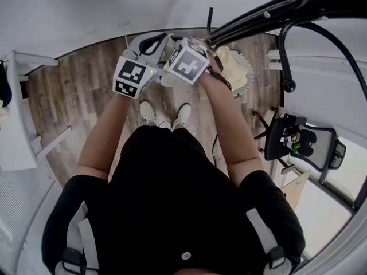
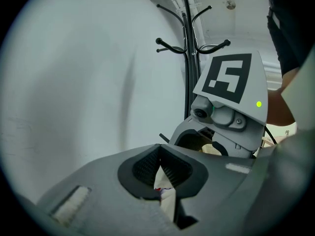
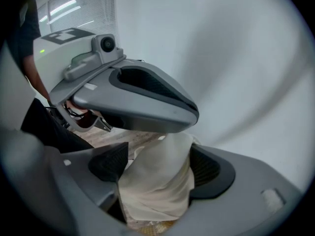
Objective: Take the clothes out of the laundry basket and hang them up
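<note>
Left tool [image 2: 160,170]: clenched on a thin edge of pale fabric. There is a speck of red and blue print at the pinch, possibly a label. It points roughly level, toward the wall.

Right tool [image 3: 158,163]: jaws stand wide but are grasping a thick fold of the cream garment [image 3: 153,193], which fills the gap between the pads. It points steeply down.

Location: the garment is up between the two tools, close in front of the person. More cream cloth lies in or over the laundry basket [image 1: 250,76] on the wood floor [image 1: 74,96], just right of the hands. The coat rack [image 2: 188,48] stands beyond, with its hooks bare.

Risks:
- The left pinch is very shallow, so a tug while spreading the cloth could pull the edge free.
- The right tool holds a bunched wad, so the garment may not open enough to catch a hook.
- Trailing cloth may drag on the basket rim.

Not resolved:
- In the head view the marker cubes cover both sets of jaws.
- Whether both tools hold one garment is unclear.
- How much cloth hangs below, and whether it has left the basket, is hidden.
</note>
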The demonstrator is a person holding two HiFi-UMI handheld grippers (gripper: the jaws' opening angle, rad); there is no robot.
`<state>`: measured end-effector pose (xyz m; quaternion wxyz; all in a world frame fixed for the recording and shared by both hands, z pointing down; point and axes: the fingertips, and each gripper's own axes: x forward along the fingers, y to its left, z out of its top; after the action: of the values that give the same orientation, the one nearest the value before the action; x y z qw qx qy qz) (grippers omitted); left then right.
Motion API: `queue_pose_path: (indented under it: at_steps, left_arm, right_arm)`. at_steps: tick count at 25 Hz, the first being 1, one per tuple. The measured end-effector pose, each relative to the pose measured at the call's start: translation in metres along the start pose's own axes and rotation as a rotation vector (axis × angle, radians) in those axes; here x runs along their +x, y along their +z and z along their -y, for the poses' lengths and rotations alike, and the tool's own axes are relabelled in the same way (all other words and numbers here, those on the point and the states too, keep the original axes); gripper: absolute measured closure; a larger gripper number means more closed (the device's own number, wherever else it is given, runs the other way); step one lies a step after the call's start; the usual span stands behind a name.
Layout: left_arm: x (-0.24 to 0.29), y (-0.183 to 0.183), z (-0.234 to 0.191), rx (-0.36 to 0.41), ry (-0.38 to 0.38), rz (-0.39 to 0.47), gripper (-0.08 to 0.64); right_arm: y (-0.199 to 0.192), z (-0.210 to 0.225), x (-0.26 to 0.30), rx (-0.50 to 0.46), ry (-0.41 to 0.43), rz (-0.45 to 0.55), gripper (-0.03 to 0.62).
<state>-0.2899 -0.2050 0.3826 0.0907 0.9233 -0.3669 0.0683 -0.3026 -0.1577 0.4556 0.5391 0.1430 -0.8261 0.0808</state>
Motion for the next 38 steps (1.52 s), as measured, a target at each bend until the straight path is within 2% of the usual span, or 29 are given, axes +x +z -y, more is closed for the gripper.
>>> queue_pose_path:
  at_steps: [17,30,38]
  left_arm:
    - [0.009,-0.015,0.006,0.003,-0.017,-0.050,0.558]
    - [0.014,-0.024,0.014,0.000,-0.023,-0.075,0.558]
    - [0.015,-0.026,0.015,0.001,-0.013,-0.088,0.558]
  right_arm:
    - [0.000,-0.003,-0.012,-0.007,0.009,0.006,0.186]
    - [-0.009,-0.008,-0.034,-0.029,-0.018,0.015,0.193]
    - [-0.017,-0.011,-0.062,0.041,-0.024,0.082,0.194]
